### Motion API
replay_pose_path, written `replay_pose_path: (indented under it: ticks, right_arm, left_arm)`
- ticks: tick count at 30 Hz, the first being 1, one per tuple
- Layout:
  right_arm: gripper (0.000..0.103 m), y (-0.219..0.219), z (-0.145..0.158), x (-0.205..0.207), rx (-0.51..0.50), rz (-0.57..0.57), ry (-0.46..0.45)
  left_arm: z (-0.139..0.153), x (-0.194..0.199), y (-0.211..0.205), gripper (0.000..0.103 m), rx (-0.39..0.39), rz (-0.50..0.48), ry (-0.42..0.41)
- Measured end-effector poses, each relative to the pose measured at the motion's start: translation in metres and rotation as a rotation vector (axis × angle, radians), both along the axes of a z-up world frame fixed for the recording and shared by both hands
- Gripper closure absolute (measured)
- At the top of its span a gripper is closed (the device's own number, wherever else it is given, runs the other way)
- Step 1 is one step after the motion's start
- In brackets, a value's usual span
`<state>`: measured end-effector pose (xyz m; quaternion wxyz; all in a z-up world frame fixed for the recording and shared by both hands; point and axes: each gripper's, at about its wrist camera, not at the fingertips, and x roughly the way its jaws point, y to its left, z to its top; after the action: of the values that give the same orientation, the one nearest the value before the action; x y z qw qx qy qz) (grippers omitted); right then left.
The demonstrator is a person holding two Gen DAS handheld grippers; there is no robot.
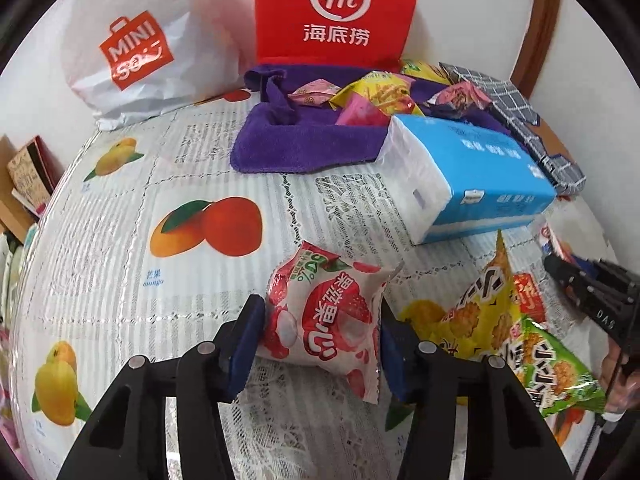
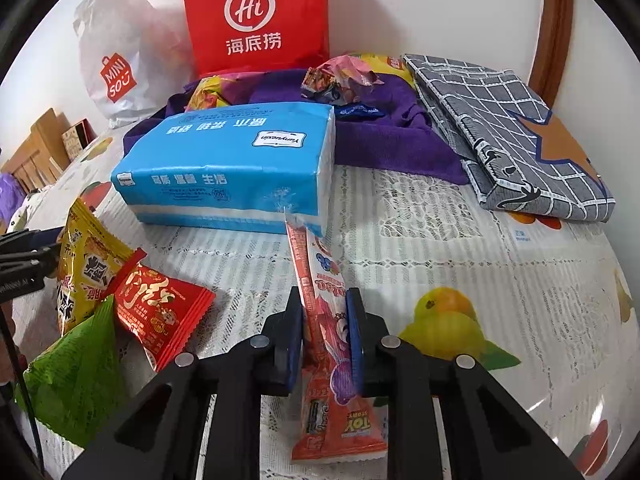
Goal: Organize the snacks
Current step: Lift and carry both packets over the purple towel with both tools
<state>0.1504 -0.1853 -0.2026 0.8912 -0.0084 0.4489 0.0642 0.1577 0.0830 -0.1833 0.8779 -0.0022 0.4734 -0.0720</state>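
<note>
My left gripper (image 1: 318, 334) is shut on a white and red lychee jelly packet (image 1: 332, 312), held just above the table. My right gripper (image 2: 325, 334) is shut on a long red Toy Story snack packet (image 2: 326, 344), gripped edge-on. A purple cloth bin (image 1: 308, 136) at the back holds several snack packets (image 1: 380, 92); it also shows in the right wrist view (image 2: 384, 136). Loose yellow (image 1: 480, 308), green (image 1: 560, 368) and red (image 2: 160, 312) packets lie on the table between the grippers.
A blue tissue pack (image 1: 476, 176) lies in front of the bin, also in the right wrist view (image 2: 232, 168). A red Hi bag (image 1: 340, 8) and a white Miniso bag (image 1: 136, 52) stand against the wall. A grey checked fabric box (image 2: 504, 132) lies at the right.
</note>
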Motion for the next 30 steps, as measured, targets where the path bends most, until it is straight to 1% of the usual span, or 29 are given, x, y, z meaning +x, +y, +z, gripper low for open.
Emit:
replay_pose_path:
  ticks: [4, 7, 14, 17, 20, 26, 30]
  right_arm:
    - [0.084, -0.004, 0.01, -0.007, 0.027, 0.005, -0.006]
    - [0.084, -0.006, 0.021, -0.013, 0.038, 0.002, -0.023]
    - [0.084, -0.011, 0.049, -0.016, 0.053, -0.01, -0.05]
    - [0.083, -0.01, 0.061, -0.013, 0.039, -0.011, -0.063]
    - [0.083, -0.01, 0.074, -0.01, 0.032, -0.014, -0.084]
    - [0.083, -0.007, 0.092, -0.001, 0.038, -0.003, -0.096]
    - [0.083, -0.002, 0.102, 0.007, 0.02, 0.008, -0.122]
  left_arm:
    - [0.009, -0.005, 0.003, 0.052, -0.033, 0.012, 0.001]
    - [0.018, -0.008, 0.0, 0.052, -0.042, 0.011, -0.004]
    - [0.046, -0.012, -0.012, 0.052, -0.07, 0.002, -0.031]
    - [0.058, -0.01, -0.02, 0.052, -0.07, 0.0, -0.044]
    - [0.068, -0.005, -0.026, 0.052, -0.09, -0.003, -0.048]
    - [0.089, 0.005, -0.039, 0.052, -0.112, -0.022, -0.071]
    - [0.101, 0.016, -0.045, 0.052, -0.125, -0.034, -0.076]
